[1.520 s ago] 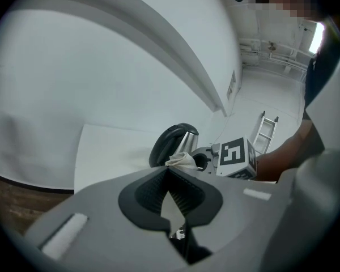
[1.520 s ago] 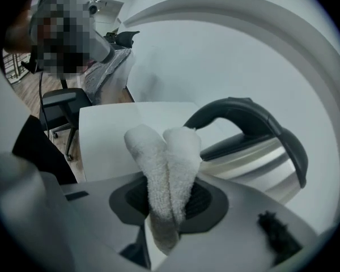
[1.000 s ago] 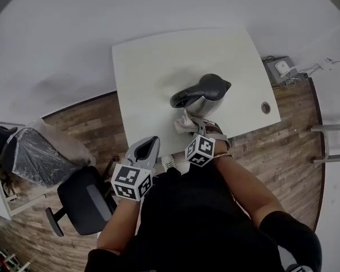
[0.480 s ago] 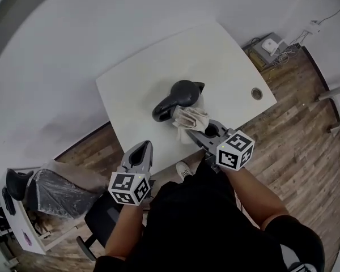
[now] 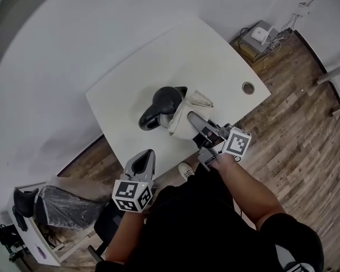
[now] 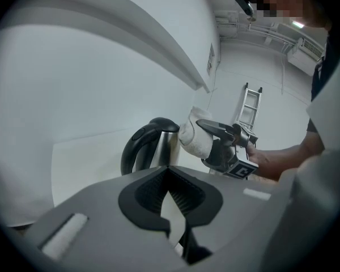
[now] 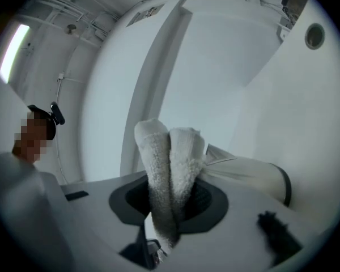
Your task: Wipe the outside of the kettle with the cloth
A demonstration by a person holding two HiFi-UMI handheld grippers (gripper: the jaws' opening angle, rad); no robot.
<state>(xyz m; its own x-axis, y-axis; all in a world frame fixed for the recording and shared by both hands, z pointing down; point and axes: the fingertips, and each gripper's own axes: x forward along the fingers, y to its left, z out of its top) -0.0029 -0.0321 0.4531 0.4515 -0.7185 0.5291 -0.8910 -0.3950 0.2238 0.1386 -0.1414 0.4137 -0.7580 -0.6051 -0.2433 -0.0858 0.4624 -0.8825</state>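
A steel kettle with a black lid and handle stands on the white table. My right gripper is shut on a folded white cloth and holds it against the kettle's right side. In the right gripper view the cloth sticks up between the pads of the right gripper. My left gripper hangs shut and holds nothing, off the table's near edge. In its own view the left gripper looks at the kettle, cloth and right gripper.
A round cable hole sits near the table's right corner. On the wooden floor, a box with cables lies beyond that corner. A plastic-wrapped chair stands to the left and a ladder to the right.
The right gripper has carried the cloth from the kettle's near base round and up its right side. The left gripper has stayed low by the table's edge. The head view has swung.
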